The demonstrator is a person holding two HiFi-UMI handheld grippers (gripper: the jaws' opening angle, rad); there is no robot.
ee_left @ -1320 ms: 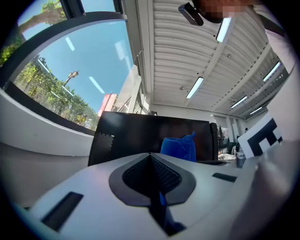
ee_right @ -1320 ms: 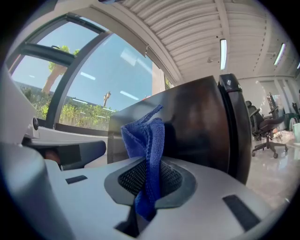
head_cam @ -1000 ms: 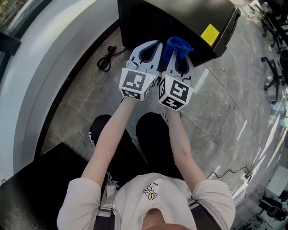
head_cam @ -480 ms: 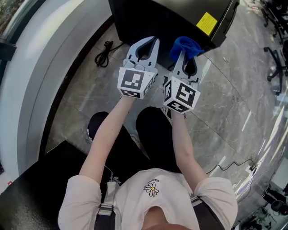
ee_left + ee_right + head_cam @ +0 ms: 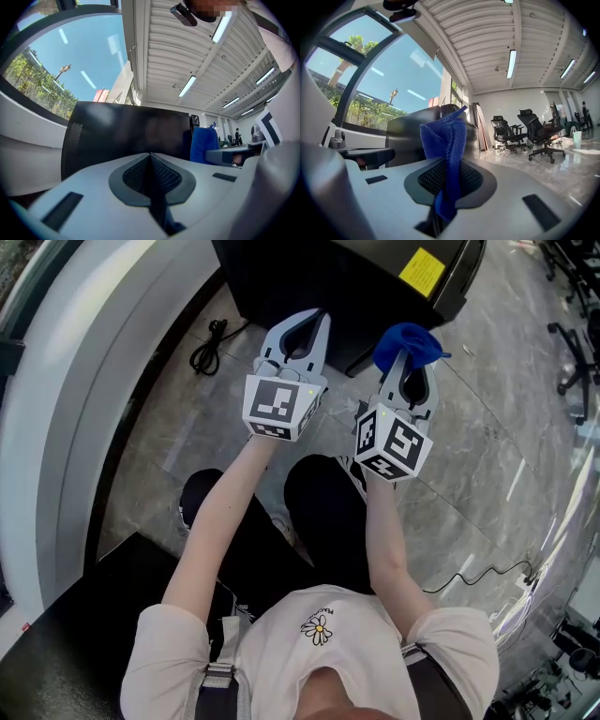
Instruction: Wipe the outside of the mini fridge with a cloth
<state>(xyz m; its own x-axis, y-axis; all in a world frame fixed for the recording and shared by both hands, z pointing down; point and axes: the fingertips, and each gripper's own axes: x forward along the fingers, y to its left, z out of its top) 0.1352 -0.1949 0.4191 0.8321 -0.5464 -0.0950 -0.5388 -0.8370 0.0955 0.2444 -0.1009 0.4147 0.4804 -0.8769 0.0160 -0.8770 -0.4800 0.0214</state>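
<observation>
The black mini fridge (image 5: 347,277) stands on the floor at the top of the head view, with a yellow label (image 5: 420,268) near its right corner. My right gripper (image 5: 409,351) is shut on a blue cloth (image 5: 405,341), which bunches up past the jaw tips just off the fridge's near right corner. In the right gripper view the cloth (image 5: 446,140) stands pinched between the jaws, the fridge (image 5: 417,136) behind it. My left gripper (image 5: 302,329) is shut with nothing in it, close to the fridge's near face (image 5: 136,136).
A black power cable (image 5: 208,345) lies coiled on the grey tiled floor left of the fridge. A white curved wall base (image 5: 84,371) runs along the left. Office chairs (image 5: 534,133) stand far off to the right. Another cable (image 5: 478,577) trails at right.
Both grippers have drawn back a little from the fridge. The right one with the cloth has shifted right, widening the gap between the two grippers.
</observation>
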